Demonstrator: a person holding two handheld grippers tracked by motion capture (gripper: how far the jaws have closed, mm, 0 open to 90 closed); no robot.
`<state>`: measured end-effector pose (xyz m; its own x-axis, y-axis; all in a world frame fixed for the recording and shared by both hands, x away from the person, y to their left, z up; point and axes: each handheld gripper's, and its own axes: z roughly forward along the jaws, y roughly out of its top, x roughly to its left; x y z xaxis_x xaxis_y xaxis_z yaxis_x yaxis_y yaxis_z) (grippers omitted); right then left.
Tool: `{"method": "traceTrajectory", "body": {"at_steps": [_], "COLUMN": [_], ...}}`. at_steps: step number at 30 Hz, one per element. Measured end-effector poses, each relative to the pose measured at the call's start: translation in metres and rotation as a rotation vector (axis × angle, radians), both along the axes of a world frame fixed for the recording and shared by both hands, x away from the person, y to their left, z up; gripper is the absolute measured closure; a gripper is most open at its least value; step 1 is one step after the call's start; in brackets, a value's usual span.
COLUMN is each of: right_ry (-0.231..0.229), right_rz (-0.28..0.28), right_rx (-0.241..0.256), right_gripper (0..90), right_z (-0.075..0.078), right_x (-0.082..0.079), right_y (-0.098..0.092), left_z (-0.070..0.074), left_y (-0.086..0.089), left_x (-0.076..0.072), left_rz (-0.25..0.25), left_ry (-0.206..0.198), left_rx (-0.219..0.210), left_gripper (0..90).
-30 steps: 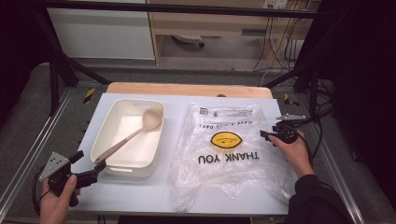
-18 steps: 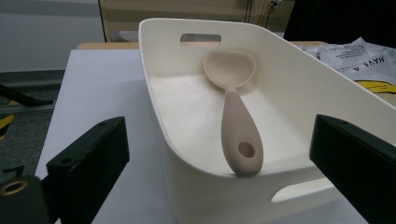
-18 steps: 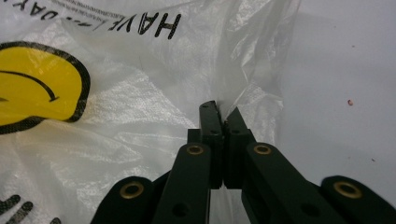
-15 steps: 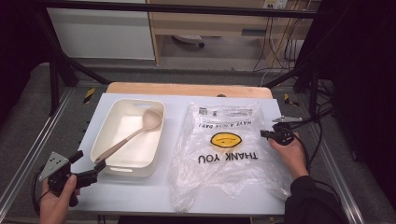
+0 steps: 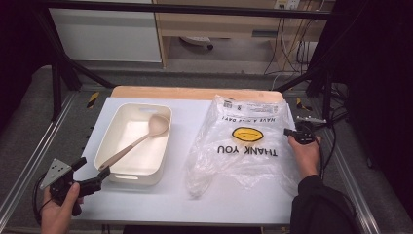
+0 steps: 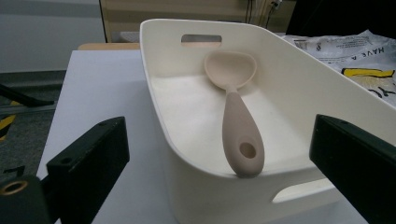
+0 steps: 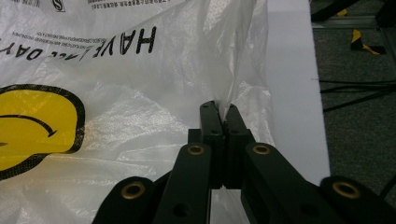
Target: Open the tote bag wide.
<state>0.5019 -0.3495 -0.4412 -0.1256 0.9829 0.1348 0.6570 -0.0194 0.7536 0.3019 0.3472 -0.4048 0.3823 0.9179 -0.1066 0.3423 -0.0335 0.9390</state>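
A clear plastic bag (image 5: 243,146) printed with a yellow smiley and "THANK YOU" lies spread over the right half of the white table. My right gripper (image 5: 294,132) is at the bag's right edge, jaws shut on a fold of its film (image 7: 232,95). A cream tub (image 5: 132,144) stands left of centre with a beige spoon (image 5: 139,141) leaning in it, bowl at the far end and handle resting on the near rim (image 6: 240,149). My left gripper (image 5: 97,176) is open just in front of the tub's near left corner, its jaws wide on either side of that end.
A wooden board (image 5: 195,92) lines the far edge of the table (image 5: 160,204). Metal frame rails (image 5: 29,161) run along both sides, and cables (image 5: 336,126) hang off to the right. Bare table top lies between tub and bag.
My right gripper has shifted slightly toward the right edge with the bag's film held in it. The left gripper and the tub have stayed put.
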Motion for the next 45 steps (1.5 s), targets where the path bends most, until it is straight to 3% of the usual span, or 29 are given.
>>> {"method": "traceTrajectory", "body": {"at_steps": [3, 4, 5, 6, 7, 8, 9, 11, 12, 16, 19, 20, 21, 33, 35, 40, 43, 45], "right_ry": [0.000, -0.007, -0.007, -0.012, -0.028, -0.028, -0.053, -0.077, -0.117, -0.170, -0.183, -0.177, -0.177, -0.099, -0.094, -0.077, -0.053, -0.051], "right_rz": [0.012, 0.022, 0.022, 0.025, 0.052, 0.052, 0.058, 0.066, 0.091, 0.150, 0.218, 0.266, 0.266, 0.506, 0.554, 0.615, 0.687, 0.702], "right_rx": [0.006, 0.015, 0.015, 0.011, -0.007, -0.007, -0.053, -0.066, -0.099, -0.104, -0.114, -0.102, -0.102, -0.029, -0.040, -0.042, -0.043, -0.042], "right_gripper": [88.5, 72.1, 72.1, 63.7, 44.2, 44.2, 29.5, 25.1, 18.9, 14.6, 11.7, 10.2, 10.2, 10.1, 9.9, 9.3, 7.7, 7.3], "right_z": [0.000, 0.000, 0.000, 0.002, 0.006, 0.006, 0.015, 0.020, 0.031, 0.046, 0.054, 0.054, 0.054, 0.028, 0.025, 0.019, 0.014, 0.013], "right_x": [0.002, 0.001, 0.001, -0.001, -0.004, -0.004, -0.011, -0.016, -0.027, -0.044, -0.060, -0.070, -0.070, -0.115, -0.123, -0.136, -0.147, -0.150], "right_y": [0.000, 0.002, 0.002, 0.003, 0.004, 0.004, 0.007, 0.008, 0.013, 0.022, 0.038, 0.051, 0.051, 0.123, 0.136, 0.157, 0.179, 0.185], "left_z": [0.000, 0.000, 0.000, 0.000, 0.000, 0.000, 0.000, 0.000, 0.001, 0.001, 0.001, 0.001, 0.001, 0.001, 0.001, 0.001, 0.001, 0.001], "left_y": [0.000, 0.000, 0.000, 0.000, 0.000, 0.000, 0.000, 0.000, 0.000, 0.000, 0.000, 0.000, 0.000, 0.000, 0.000, 0.000, 0.000, 0.000], "left_x": [0.000, 0.000, 0.000, 0.000, 0.000, 0.000, 0.000, 0.000, 0.000, 0.000, -0.001, -0.001, -0.001, -0.001, -0.001, -0.001, -0.001, -0.001], "left_rz": [0.002, 0.003, 0.003, 0.003, 0.003, 0.002, 0.003, 0.005, 0.005, 0.009, 0.010, 0.010, 0.011, 0.008, 0.008, 0.010, 0.009, 0.009], "left_ry": [0.000, -0.001, -0.001, -0.001, -0.001, -0.001, -0.001, -0.004, -0.004, -0.006, -0.006, -0.006, -0.007, -0.008, -0.007, -0.009, -0.008, -0.009], "left_rx": [0.000, -0.002, 0.000, 0.000, 0.000, 0.000, 0.001, -0.002, -0.001, 0.001, 0.002, 0.002, 0.003, 0.005, 0.007, 0.005, 0.005, 0.004], "left_gripper": [4.7, 4.7, 4.7, 4.7, 4.7, 4.7, 4.7, 4.7, 4.7, 4.7, 4.7, 4.7, 4.7, 4.7, 4.7, 4.7, 4.7, 4.7]}}
